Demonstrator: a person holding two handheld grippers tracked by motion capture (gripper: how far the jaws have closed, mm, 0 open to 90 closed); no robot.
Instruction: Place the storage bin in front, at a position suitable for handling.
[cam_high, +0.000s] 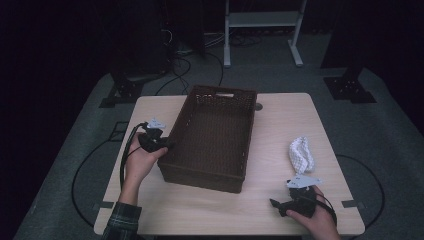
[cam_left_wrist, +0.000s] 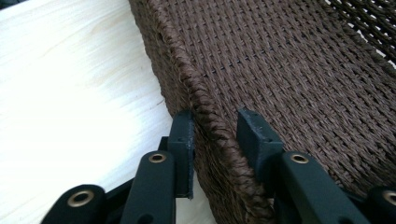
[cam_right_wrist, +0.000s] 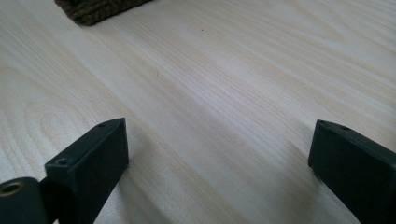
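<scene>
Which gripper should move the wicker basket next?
Left, most likely. The left gripper already straddles the wicker basket wall at its rim, while the right gripper sits open over bare table, apart from it.

**My count at the table**

I hold two grippers: my left gripper (cam_high: 167, 144) and my right gripper (cam_high: 276, 204). On one wooden table (cam_high: 210, 210) I count one brown woven basket (cam_high: 210, 135) and one white cloth (cam_high: 301, 154). Each gripper has two black jaws.
</scene>
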